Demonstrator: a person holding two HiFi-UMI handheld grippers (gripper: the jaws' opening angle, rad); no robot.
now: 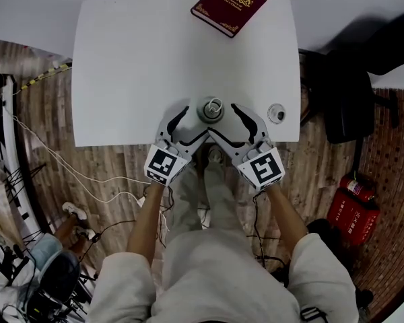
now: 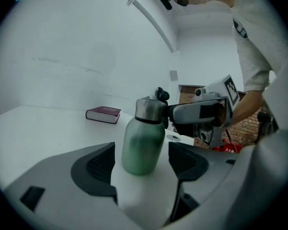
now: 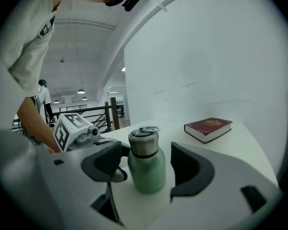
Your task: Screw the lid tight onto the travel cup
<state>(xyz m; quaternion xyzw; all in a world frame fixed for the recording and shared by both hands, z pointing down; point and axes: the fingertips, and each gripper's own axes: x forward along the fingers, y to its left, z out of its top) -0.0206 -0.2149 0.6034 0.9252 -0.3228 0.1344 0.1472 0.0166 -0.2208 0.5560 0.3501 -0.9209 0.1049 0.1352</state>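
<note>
A green travel cup [image 1: 211, 110] with a steel lid [image 3: 143, 141] on top stands upright near the front edge of the white table [image 1: 135, 59]. My left gripper [image 1: 188, 128] is open, and the cup [image 2: 143, 143] stands between its dark pads [image 2: 98, 166] with a gap on each side. From the other side my right gripper [image 1: 233, 128] is also open around the cup [image 3: 148, 172]; its pads [image 3: 189, 169] stand clear of the green wall. Each gripper shows in the other's view, close behind the cup.
A dark red book [image 1: 230, 4] lies at the table's far side. A small round cap-like piece [image 1: 277, 113] sits near the front right corner. Beyond the right edge are a black chair [image 1: 347, 106] and a red fire extinguisher [image 1: 353, 207]. Cables run over the floor at left.
</note>
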